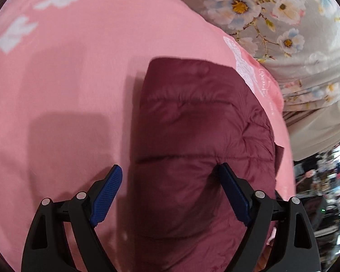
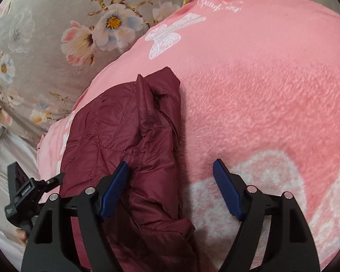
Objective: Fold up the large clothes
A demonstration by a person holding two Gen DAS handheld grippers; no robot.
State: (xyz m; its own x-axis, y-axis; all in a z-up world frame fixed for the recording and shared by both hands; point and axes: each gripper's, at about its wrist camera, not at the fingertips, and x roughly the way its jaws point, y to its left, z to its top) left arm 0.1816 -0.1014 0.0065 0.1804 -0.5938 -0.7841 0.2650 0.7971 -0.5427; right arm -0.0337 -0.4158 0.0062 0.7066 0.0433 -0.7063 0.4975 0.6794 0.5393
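Observation:
A maroon quilted puffer jacket [image 1: 192, 136] lies folded into a compact block on a pink fleece blanket [image 1: 68, 79]. My left gripper [image 1: 170, 170] is open and hovers over the jacket's near end, with its right fingertip against the fabric. In the right wrist view the jacket [image 2: 129, 124] lies left of centre on the blanket [image 2: 260, 90], its collar end pointing away. My right gripper [image 2: 171, 166] is open above the jacket's right edge, holding nothing. The left gripper [image 2: 31, 192] shows at the lower left of that view.
A grey floral bedcover [image 1: 283, 22] lies beyond the blanket, also in the right wrist view [image 2: 45, 45]. Cluttered furniture [image 1: 324, 192] stands past the bed's edge at the right. The blanket has white bow prints [image 2: 167, 36].

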